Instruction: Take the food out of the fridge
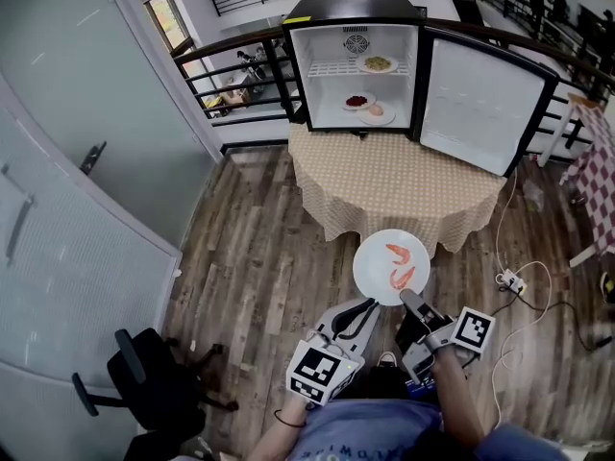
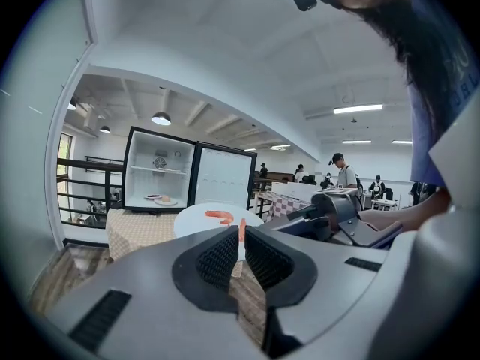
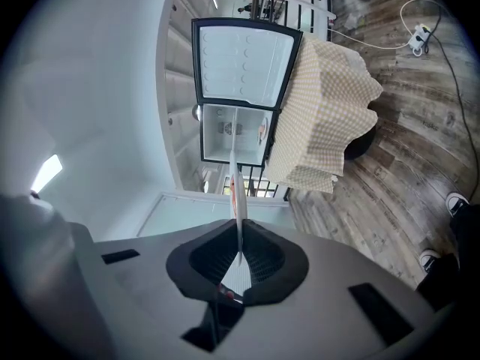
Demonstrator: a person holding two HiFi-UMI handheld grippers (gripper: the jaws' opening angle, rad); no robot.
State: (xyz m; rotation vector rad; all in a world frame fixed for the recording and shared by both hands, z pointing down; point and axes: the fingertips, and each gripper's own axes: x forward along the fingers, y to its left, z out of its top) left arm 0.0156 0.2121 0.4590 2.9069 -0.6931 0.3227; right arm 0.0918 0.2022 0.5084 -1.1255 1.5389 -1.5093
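A white plate [image 1: 380,267] with two orange shrimps [image 1: 401,277] hangs over the wood floor, in front of the round table [image 1: 404,185]. My right gripper [image 1: 411,301] is shut on its near rim; in the right gripper view the plate [image 3: 235,193] runs edge-on between the pads. My left gripper [image 1: 369,305] sits at the plate's near left edge, its jaws shut to a hairline slit with nothing held [image 2: 241,250]. The small fridge [image 1: 356,12] stands open on the table. Inside are a plate of yellow food [image 1: 378,63] on the shelf and two plates [image 1: 365,107] below.
The fridge door [image 1: 485,99] swings out to the right. A black office chair [image 1: 144,387] stands at the lower left beside a glass wall [image 1: 67,161]. A power strip and cables [image 1: 509,279] lie on the floor at the right. Railings [image 1: 240,75] run behind the table.
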